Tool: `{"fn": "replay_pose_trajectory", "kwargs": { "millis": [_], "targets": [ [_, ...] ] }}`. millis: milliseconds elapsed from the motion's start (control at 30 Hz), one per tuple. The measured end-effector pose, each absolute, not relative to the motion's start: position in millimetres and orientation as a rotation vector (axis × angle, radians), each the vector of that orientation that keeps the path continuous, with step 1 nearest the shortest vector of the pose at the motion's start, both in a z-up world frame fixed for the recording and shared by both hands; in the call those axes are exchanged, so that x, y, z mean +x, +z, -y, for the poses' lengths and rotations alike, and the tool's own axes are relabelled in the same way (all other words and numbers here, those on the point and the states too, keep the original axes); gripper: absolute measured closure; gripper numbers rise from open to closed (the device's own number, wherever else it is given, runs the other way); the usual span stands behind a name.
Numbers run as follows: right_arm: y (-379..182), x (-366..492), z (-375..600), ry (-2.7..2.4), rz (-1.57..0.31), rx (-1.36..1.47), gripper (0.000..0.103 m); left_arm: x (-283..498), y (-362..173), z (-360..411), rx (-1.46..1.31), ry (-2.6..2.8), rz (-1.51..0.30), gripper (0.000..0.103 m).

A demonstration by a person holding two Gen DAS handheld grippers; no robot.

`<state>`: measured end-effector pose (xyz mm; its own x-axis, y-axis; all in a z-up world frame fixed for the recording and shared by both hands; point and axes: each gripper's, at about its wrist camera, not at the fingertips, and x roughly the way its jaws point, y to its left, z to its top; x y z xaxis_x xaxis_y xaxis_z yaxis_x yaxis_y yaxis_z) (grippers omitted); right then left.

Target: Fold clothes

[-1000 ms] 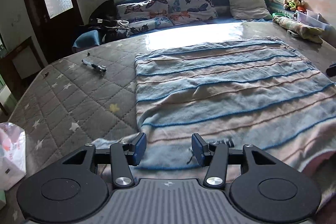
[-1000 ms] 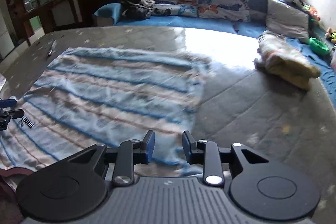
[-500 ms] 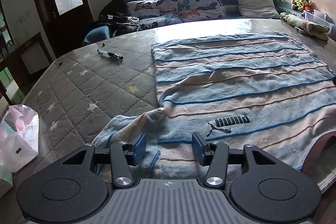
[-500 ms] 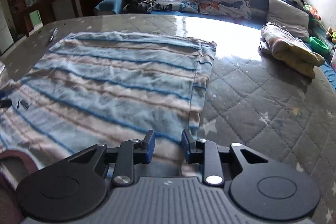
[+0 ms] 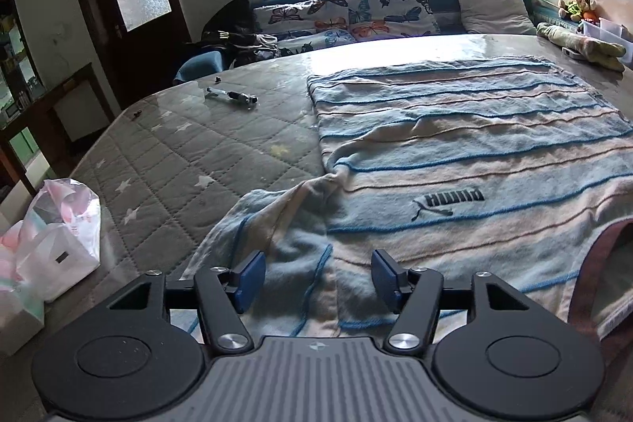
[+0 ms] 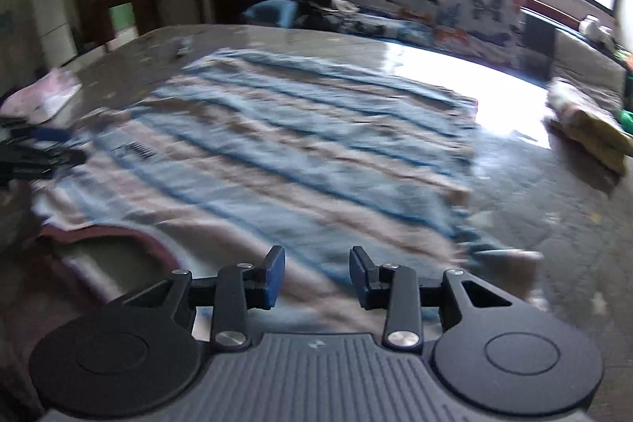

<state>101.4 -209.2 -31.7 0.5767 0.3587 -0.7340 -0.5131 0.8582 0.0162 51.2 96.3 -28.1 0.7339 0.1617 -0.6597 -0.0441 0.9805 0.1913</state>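
A blue and beige striped shirt [image 5: 455, 153] with a black logo lies spread flat on the grey quilted mattress [image 5: 166, 153]. Its left sleeve [image 5: 269, 224] is bunched near me. My left gripper [image 5: 318, 277] is open and empty, just above the sleeve and shoulder. In the blurred right wrist view the shirt [image 6: 300, 145] fills the middle, with its dark red collar [image 6: 118, 236] at lower left. My right gripper [image 6: 316, 273] is open and empty above the shirt's near edge. The left gripper [image 6: 35, 153] shows at the far left there.
A white plastic bag [image 5: 51, 232] lies at the mattress's left edge. A small tool [image 5: 231, 95] lies on the mattress beyond. A folded yellowish garment [image 6: 585, 121] lies at the right. Butterfly pillows [image 5: 356, 14] and a sofa stand under the window.
Both grippers have drawn back towards the shirt's near end and stayed open. The left sleeve and logo have come into the left view. The right view has swung left and is blurred.
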Motion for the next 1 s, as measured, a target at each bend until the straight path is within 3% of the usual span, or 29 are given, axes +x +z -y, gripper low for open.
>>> {"fn": "replay_pose_trajectory", "kwargs": {
  "millis": [367,800,1000],
  "targets": [
    [-38,41,176,0.663,-0.792,-0.362,0.062,32,-23,-89,0.247,0.133,-0.711,0.035],
    [-40,41,236,0.517,-0.804,-0.135,0.05,35,-26,-25,0.234,-0.052,-0.692,0.035],
    [-35,50,279,0.378,-0.769,-0.025,0.049,33,-32,-27,0.225,-0.039,-0.695,0.028]
  ]
}}
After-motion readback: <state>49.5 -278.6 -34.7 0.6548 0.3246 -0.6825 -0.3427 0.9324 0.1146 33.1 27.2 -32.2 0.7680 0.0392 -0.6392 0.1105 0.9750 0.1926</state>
